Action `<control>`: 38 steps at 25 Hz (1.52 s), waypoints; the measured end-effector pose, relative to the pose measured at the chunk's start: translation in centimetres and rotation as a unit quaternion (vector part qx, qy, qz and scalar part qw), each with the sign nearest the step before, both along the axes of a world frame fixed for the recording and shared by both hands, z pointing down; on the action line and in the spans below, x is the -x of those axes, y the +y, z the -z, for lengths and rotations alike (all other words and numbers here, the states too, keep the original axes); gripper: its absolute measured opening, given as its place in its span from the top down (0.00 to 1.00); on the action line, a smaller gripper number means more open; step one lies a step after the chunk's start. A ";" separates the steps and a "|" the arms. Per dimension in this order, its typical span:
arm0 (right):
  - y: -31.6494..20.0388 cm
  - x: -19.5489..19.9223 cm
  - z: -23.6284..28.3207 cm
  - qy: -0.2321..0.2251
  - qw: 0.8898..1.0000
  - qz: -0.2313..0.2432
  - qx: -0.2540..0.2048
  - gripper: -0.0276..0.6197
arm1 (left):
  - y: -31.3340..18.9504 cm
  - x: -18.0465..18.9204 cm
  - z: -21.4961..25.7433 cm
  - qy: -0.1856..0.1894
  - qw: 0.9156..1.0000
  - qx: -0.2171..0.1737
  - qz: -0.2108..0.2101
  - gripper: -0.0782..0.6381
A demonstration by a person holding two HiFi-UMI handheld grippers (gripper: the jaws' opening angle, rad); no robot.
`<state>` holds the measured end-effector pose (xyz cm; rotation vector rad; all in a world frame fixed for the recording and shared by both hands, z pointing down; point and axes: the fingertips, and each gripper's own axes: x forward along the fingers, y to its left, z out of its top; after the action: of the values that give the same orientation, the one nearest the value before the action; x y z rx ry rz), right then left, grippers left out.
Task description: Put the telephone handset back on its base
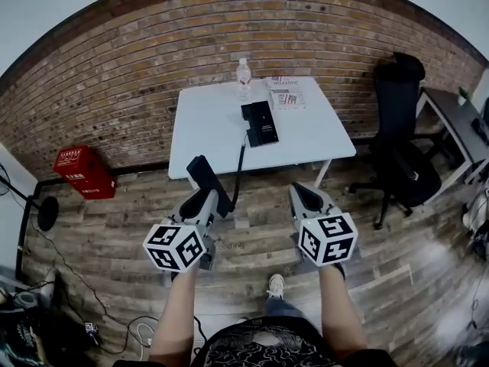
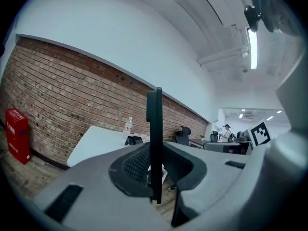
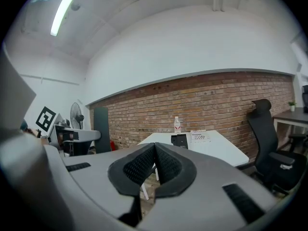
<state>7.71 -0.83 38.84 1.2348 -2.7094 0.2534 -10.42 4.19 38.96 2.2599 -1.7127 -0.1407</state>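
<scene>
Left tongs grip handset, right tongs closed, both seemingly short of table edge.

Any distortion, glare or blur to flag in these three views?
Head view: heavy fisheye, with the brick wall bowed into an arc, dark corners and a pale sheen on the floor. Left gripper view: the handset, clamped in the left gripper, is a dark silhouette, and the tube light is blown out. Right gripper view: the table is sharp, and the shut right gripper is soft.
</scene>
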 end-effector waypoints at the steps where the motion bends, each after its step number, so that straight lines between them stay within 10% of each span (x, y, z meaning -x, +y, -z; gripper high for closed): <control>1: -1.1 -0.1 0.0 -0.001 1.000 0.002 0.002 0.95 | -1.0 -0.2 0.0 0.000 1.000 0.002 0.002 0.79; 38: -20.6 -1.2 -1.9 -0.013 0.996 0.085 0.025 0.95 | -18.9 -3.5 -2.4 -0.004 0.998 0.044 0.045 0.79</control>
<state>8.92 -21.42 40.70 0.9887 -2.7910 0.3149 -6.93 -14.74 41.32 2.1247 -1.7901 -0.0731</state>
